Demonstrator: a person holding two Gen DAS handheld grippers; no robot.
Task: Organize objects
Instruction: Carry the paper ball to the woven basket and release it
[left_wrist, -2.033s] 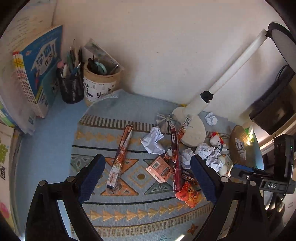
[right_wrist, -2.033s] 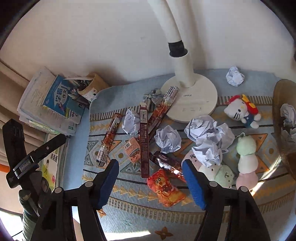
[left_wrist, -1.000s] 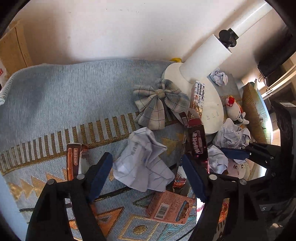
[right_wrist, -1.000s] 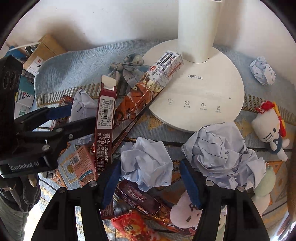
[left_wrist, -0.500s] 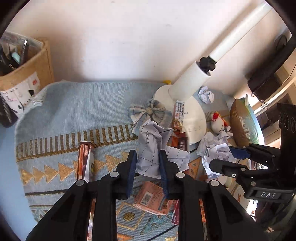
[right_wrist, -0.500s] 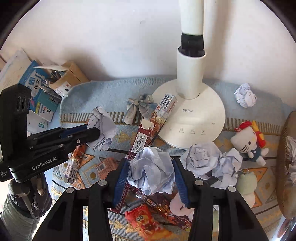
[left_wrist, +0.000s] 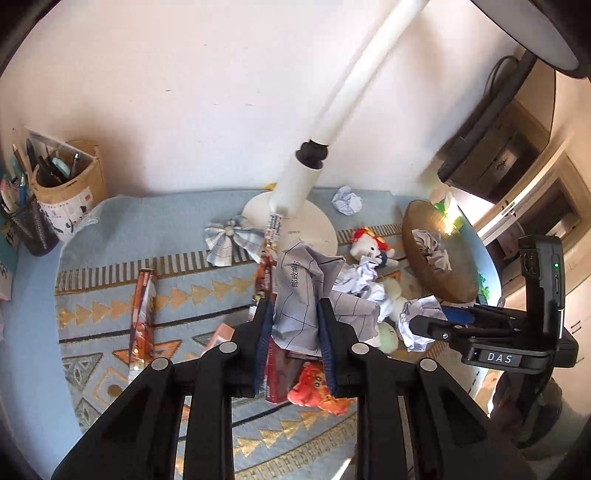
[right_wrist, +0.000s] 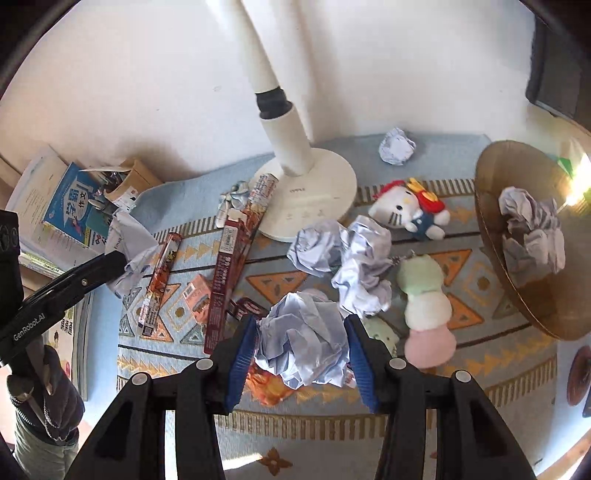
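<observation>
Left wrist view shows my left gripper (left_wrist: 295, 325) clamped on a crumpled sheet of gridded paper (left_wrist: 299, 291), its jaws drawn narrow against the wad and lifted above the patterned mat (left_wrist: 110, 295). In the right wrist view my right gripper (right_wrist: 301, 350) grips a second paper ball (right_wrist: 304, 339) between its blue pads (right_wrist: 242, 352), also held above the mat. A brown basket (right_wrist: 491, 236) stands tilted to the right with crumpled paper inside. More paper balls (right_wrist: 347, 254) lie beside the white lamp base (right_wrist: 321, 192), near a plush cat (right_wrist: 406, 206).
</observation>
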